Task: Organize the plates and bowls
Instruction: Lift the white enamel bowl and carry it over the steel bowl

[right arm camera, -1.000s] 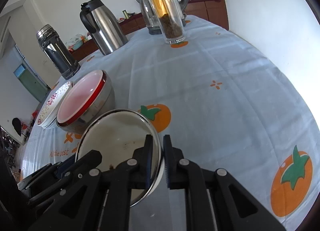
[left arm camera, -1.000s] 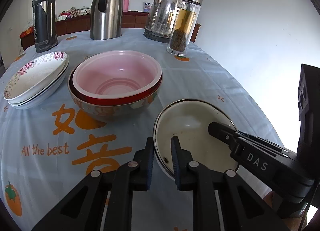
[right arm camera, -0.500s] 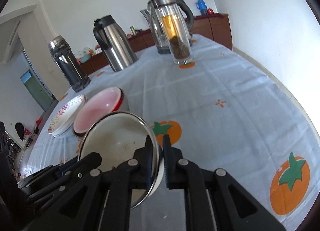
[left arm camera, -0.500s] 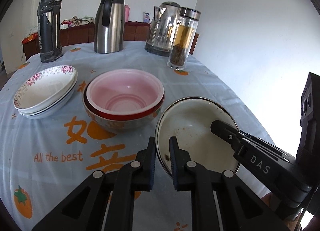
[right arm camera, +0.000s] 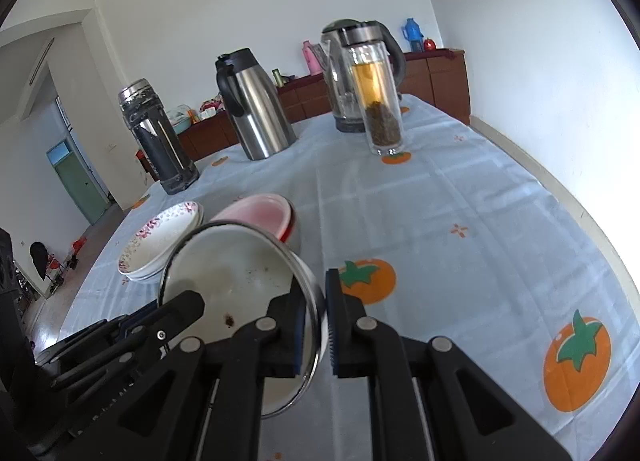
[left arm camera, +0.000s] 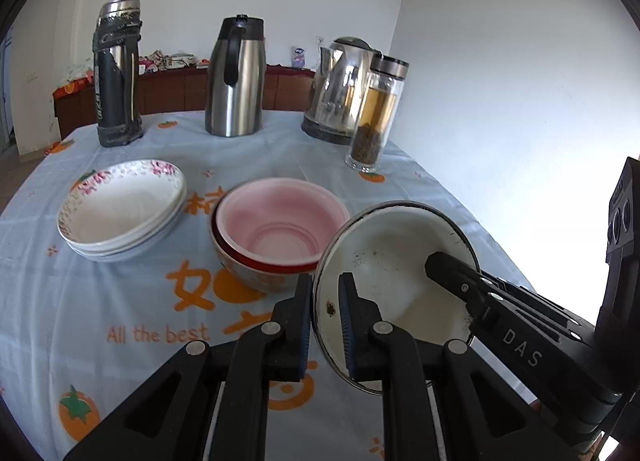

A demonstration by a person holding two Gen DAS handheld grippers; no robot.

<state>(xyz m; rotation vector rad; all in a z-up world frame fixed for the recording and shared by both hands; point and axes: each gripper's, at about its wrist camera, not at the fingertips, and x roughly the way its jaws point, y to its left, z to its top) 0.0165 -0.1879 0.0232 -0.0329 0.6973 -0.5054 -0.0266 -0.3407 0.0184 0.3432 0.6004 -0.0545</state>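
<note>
A white enamel bowl [left arm camera: 394,261] with a dark rim and brown specks is held in the air above the table. My left gripper [left arm camera: 325,323] is shut on its left rim. My right gripper [right arm camera: 316,331] is shut on its right rim; the bowl also shows in the right wrist view [right arm camera: 236,281]. Beyond it a pink bowl [left arm camera: 282,219] sits nested in a red-rimmed bowl [left arm camera: 256,275]. A stack of flowered white plates [left arm camera: 120,209] lies to the left of those bowls.
At the back of the table stand a dark thermos [left arm camera: 116,73], a steel jug [left arm camera: 236,79], a kettle [left arm camera: 340,89] and a glass tea bottle [left arm camera: 376,115]. The light blue tablecloth [left arm camera: 120,325] has orange prints. The table's right edge runs near a white wall.
Both grippers have lifted the enamel bowl up off the table. The bowls and plates beyond now sit lower and farther in the views.
</note>
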